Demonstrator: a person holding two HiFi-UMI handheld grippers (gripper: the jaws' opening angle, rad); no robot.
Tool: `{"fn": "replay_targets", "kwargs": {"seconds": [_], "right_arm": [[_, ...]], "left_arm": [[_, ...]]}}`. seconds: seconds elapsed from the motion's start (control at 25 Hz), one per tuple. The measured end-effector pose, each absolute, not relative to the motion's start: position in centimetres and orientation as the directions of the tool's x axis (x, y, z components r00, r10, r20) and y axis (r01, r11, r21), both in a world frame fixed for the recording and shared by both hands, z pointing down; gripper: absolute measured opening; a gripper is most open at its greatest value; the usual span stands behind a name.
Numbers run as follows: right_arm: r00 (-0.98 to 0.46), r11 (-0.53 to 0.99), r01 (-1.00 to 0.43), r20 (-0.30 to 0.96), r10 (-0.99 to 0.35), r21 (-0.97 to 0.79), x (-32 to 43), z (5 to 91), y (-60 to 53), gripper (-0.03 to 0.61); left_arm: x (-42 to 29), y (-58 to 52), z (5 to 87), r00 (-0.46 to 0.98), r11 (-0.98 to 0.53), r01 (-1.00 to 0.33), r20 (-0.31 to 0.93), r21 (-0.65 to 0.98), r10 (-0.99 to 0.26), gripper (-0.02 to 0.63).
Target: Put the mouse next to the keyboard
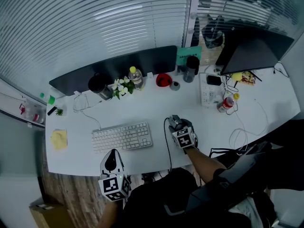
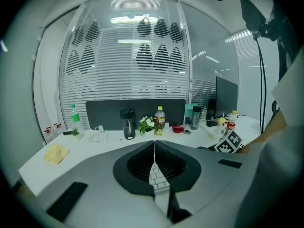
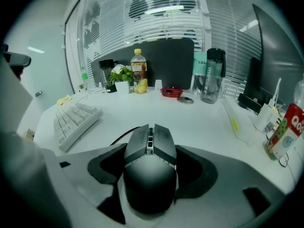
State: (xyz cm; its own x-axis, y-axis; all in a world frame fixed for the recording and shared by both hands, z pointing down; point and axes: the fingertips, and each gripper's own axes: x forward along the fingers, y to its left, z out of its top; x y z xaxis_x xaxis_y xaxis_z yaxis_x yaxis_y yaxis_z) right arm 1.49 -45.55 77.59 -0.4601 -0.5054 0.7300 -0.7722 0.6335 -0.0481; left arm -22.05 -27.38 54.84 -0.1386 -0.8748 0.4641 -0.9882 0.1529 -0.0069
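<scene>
The mouse (image 3: 148, 175) lies on the table (image 1: 142, 109), near the keyboard's (image 1: 122, 137) right end, with the right gripper's (image 3: 151, 148) fingers pinching its flanks (a wide hold). A low, short slide leftward would probably do, trailing the cable (image 1: 167, 144). Bare table lies between, though the front edge is close. The left gripper's (image 2: 154, 148) fingers are pressed together and empty.
</scene>
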Motion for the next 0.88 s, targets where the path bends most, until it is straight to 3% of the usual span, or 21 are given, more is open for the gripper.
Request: {"fn": "replay_targets", "kwargs": {"seconds": [0.2, 0.32, 0.6, 0.68, 0.88], "right_arm": [[-0.474, 0.643, -0.761, 0.745, -0.469, -0.08, 1.3, 77.8, -45.1, 0.31], [-0.497, 0.639, -0.762, 0.731, -0.466, -0.111, 1.1, 76.8, -45.4, 0.359], [-0.563, 0.64, -0.76, 0.612, -0.556, -0.118, 0.7, 68.3, -46.2, 0.336], [-0.589, 0.65, -0.752, 0.553, -0.588, -0.109, 0.3, 64.5, -46.3, 0.297], [-0.642, 0.671, -0.734, 0.434, -0.632, -0.108, 0.1, 55.8, -45.4, 0.294]], "left_arm": [[-22.3, -27.3, 54.4, -0.11, 0.119, -0.993, 0.468, -0.009, -0.877, 0.029], [-22.2, -27.9, 53.6, -0.078, 0.079, -0.997, 0.454, -0.016, -0.887, 0.029], [-21.4, -30.0, 50.6, 0.037, -0.025, -0.999, 0.399, 0.036, -0.916, 0.029], [-21.1, -30.8, 49.6, 0.061, -0.06, -0.998, 0.375, 0.015, -0.925, 0.029], [-19.2, -31.9, 46.0, 0.126, -0.153, -0.986, 0.302, -0.068, -0.945, 0.031]]}}
